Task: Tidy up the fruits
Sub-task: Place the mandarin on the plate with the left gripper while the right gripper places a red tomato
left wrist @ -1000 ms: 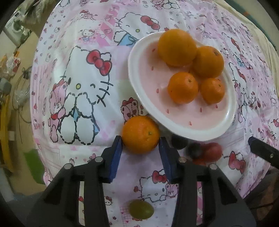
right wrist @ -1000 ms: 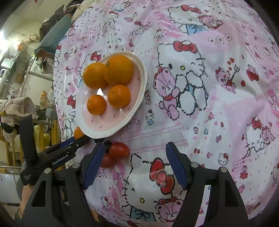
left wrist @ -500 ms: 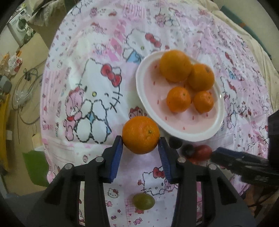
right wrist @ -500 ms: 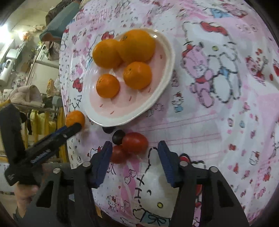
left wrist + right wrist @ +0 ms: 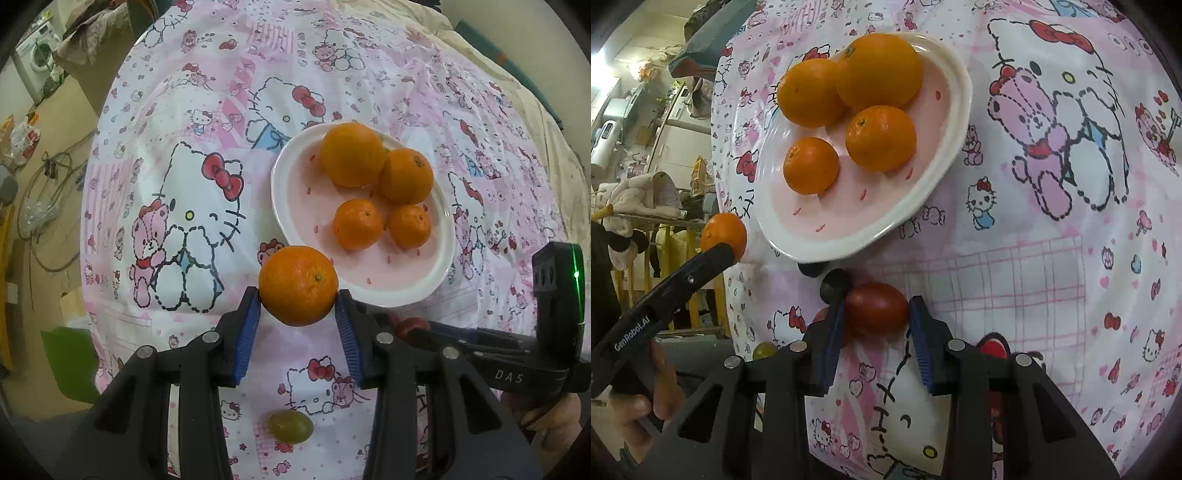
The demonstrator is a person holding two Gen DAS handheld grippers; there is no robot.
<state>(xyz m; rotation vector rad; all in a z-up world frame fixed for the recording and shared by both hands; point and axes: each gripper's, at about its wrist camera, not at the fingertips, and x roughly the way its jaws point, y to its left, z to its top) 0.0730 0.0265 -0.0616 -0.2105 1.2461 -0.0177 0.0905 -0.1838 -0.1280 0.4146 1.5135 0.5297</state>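
Note:
My left gripper (image 5: 298, 295) is shut on an orange (image 5: 298, 286) and holds it above the cloth, just in front of the near left rim of a white plate (image 5: 284, 206). The plate carries several oranges (image 5: 352, 154). In the right wrist view my right gripper (image 5: 876, 314) has its blue pads closed against a red tomato (image 5: 877, 308) resting on the cloth below the plate (image 5: 945, 162). The held orange (image 5: 724, 234) shows at the left there. A green grape (image 5: 290, 427) lies on the cloth under the left gripper.
A dark grape (image 5: 835, 285) and another dark one (image 5: 811, 268) lie beside the tomato near the plate's rim, with a second red fruit (image 5: 820, 316) behind the left pad. The table has a pink cartoon cloth (image 5: 184, 206). Its left edge drops to a cluttered floor.
My left gripper lifted the orange off the cloth and pulled back from the plate. My right gripper moved forward over the tomato and closed its pads onto it.

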